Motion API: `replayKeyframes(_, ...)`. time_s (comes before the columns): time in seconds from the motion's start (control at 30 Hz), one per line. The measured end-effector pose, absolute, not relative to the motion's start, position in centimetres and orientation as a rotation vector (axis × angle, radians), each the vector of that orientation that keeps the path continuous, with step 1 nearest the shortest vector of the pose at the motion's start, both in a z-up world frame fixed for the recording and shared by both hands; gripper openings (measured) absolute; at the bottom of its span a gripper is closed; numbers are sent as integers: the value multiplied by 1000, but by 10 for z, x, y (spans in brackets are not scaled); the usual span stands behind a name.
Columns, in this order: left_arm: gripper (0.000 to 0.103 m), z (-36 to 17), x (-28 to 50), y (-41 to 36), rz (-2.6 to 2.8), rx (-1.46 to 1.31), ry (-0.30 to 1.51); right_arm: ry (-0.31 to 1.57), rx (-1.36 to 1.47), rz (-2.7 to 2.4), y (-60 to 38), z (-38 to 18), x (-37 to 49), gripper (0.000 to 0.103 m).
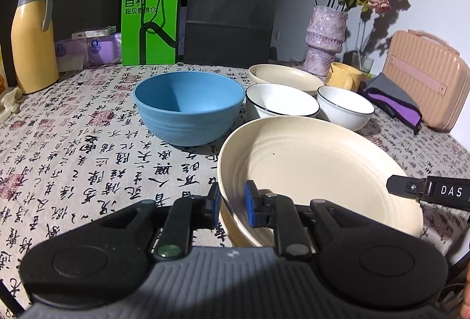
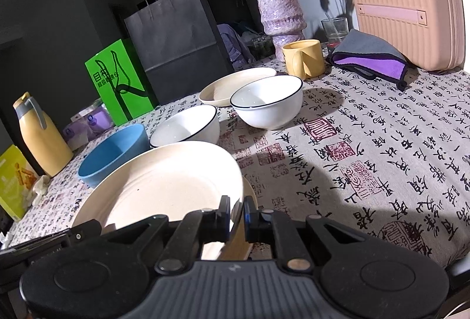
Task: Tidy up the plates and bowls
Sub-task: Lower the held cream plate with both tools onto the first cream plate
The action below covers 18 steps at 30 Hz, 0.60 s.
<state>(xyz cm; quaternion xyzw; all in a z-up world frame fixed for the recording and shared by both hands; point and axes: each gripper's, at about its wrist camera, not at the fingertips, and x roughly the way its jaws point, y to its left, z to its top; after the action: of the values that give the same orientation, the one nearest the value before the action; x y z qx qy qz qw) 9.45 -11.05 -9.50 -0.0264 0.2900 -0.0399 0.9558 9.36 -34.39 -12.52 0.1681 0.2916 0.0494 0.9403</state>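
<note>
Both pairs of fingers pinched the same cream plate (image 1: 317,172) by its rim: the left gripper (image 1: 233,206) clamped the near-left edge, one blue pad inside the dish and the other outside, while the right gripper (image 2: 236,214) gripped the opposite edge in the same way. The plate sat tilted, and beneath it, under the left fingers, the rim of a second cream plate (image 1: 235,231) showed; whether the two touched could not be told. In the left wrist view the tip of the right gripper reached in from the right edge onto the plate's rim.

Just beyond the left fingers stood a blue bowl (image 1: 189,107) on the counter (image 1: 88,143), which was covered by a cloth printed with calligraphy. To its right, past the held plate, sat two white bowls with dark rims (image 1: 280,101) (image 1: 345,107), close beside each other, and behind them another cream plate (image 1: 286,77). Farther off stood a yellow mug (image 1: 343,75), a purple vase (image 1: 324,40) of dried flowers, a pink case (image 1: 423,78), a green bag (image 1: 150,21), a black paper bag (image 1: 229,13) and a yellow flask (image 1: 33,37).
</note>
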Motion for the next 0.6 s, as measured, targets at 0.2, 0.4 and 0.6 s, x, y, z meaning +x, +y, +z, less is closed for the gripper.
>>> replayKeyframes(0.2, 18, -101, 95, -116, -67, 2, 588, 607, 308, 89, -339, -131, 96, 9)
replayKeyframes(0.4, 18, -107, 97, -120, -56, 36, 587, 587, 232, 76, -329, -134, 95, 9)
replayKeyframes(0.6, 19, -110, 94, -128, -36, 108, 567, 572, 170, 57, -323, -134, 94, 9)
